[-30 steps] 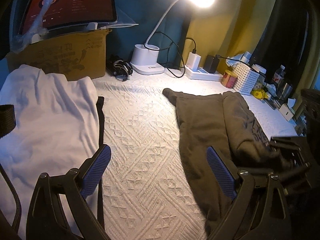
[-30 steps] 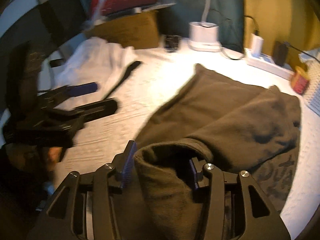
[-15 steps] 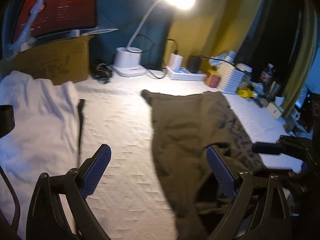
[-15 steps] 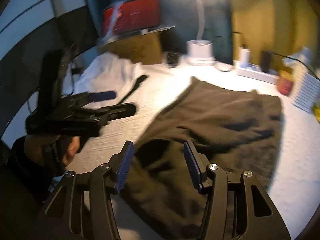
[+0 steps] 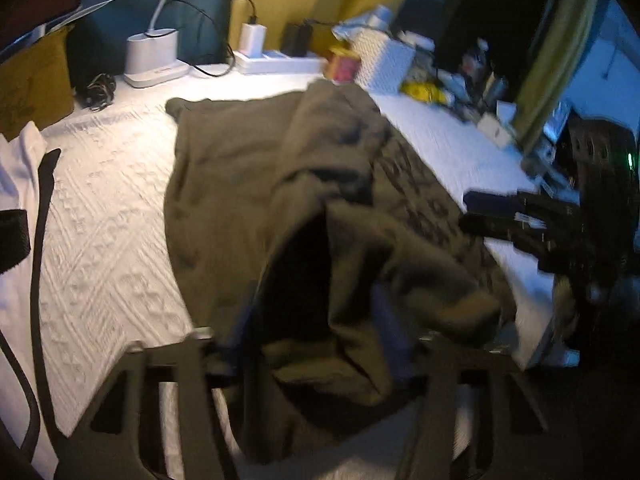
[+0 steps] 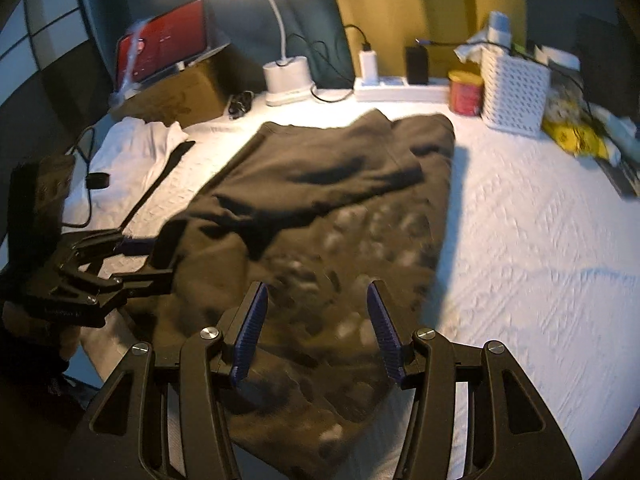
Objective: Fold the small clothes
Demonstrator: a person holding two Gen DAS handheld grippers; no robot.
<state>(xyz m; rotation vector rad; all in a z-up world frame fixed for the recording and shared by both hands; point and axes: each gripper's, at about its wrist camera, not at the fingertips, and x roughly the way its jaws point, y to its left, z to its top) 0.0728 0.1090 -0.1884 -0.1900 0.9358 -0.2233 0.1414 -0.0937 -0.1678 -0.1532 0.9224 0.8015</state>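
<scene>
— What's the setting?

— A white textured bedspread (image 6: 520, 240) under a desk lamp (image 6: 286, 76), dark teal and yellow walls behind. The olive-brown garment (image 6: 320, 184) lies across the middle of it, partly doubled over, its printed side showing toward the near edge.

— And the claws?

— The right gripper (image 6: 316, 322) hovers over the garment's near end with its jaws spread wide, nothing between them. The left gripper (image 5: 316, 344) has a bunched fold of the cloth between its fingers; the view is blurred, so I judge it pinched on the garment's near left edge rather than swear to it.

— How will it handle?

— Soft, thickish, limp; it will sag and drag rather than hold a crease. Better to take it at a hem or corner, both sides together, than mid-panel.

— Anything in the way?

— A white garment (image 6: 132, 148) with a black strap (image 6: 160, 184) lies just left. Along the back stand a power strip (image 6: 396, 88), a red tin (image 6: 464, 92), a white perforated basket (image 6: 514, 88) and a cardboard box (image 6: 180, 92) carrying a tablet (image 6: 164, 44). All are apart from the cloth except the tin and basket, near its far corner.
</scene>
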